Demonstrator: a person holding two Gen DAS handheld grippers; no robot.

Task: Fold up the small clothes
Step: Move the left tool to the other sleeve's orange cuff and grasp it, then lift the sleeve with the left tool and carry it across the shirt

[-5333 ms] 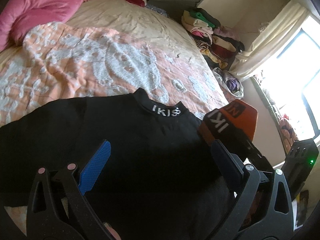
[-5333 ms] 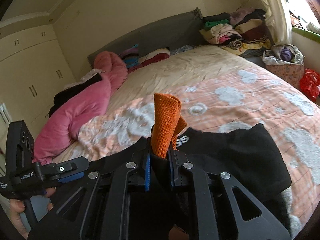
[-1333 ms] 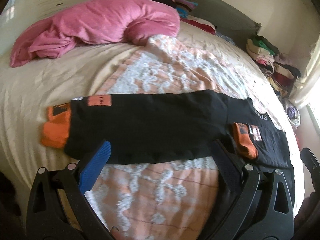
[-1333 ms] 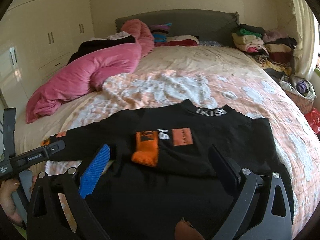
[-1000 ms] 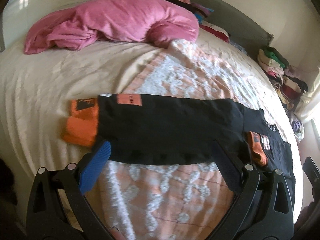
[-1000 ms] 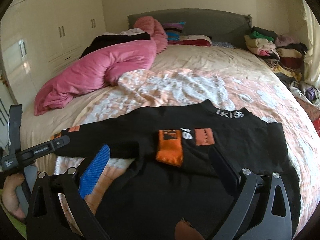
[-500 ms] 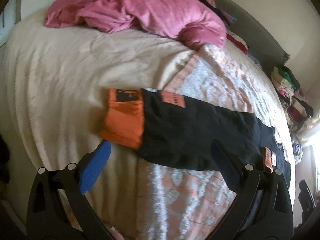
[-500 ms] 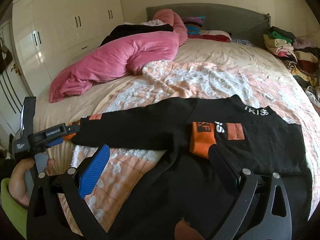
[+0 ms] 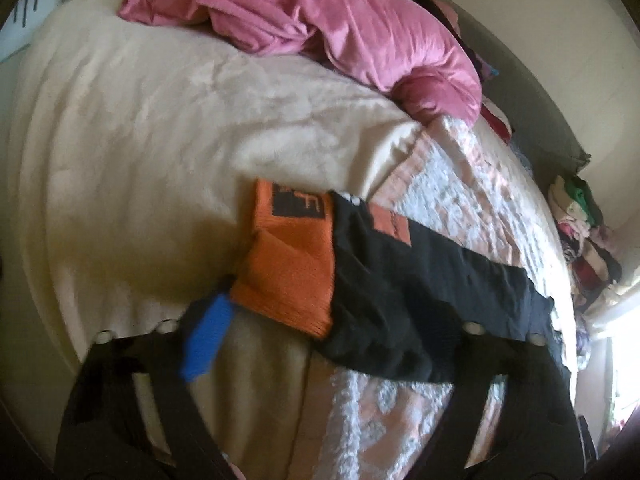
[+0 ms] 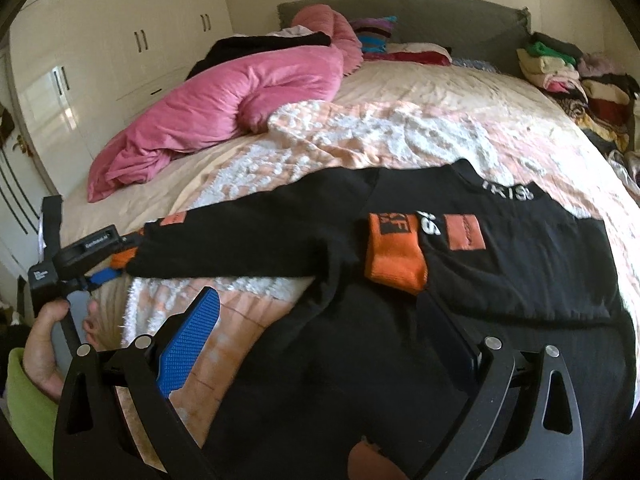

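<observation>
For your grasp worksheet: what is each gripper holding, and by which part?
Nothing yet. The left gripper, jaws just closing, straddles the sleeve's orange cuff without pinching; the right gripper is open, empty.

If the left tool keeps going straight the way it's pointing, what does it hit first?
Most likely the orange cuff of the black top's outstretched sleeve, lying flat on the bed. The left tool has just been closing with the cuff's edge between its jaws; actual contact is unclear.

A wide bed [image 10: 460,92] with a grey headboard [image 10: 420,16] fills the room. Cream wardrobe doors [image 10: 120,52] line the wall. Daylight glares from a window [image 9: 624,364].
</observation>
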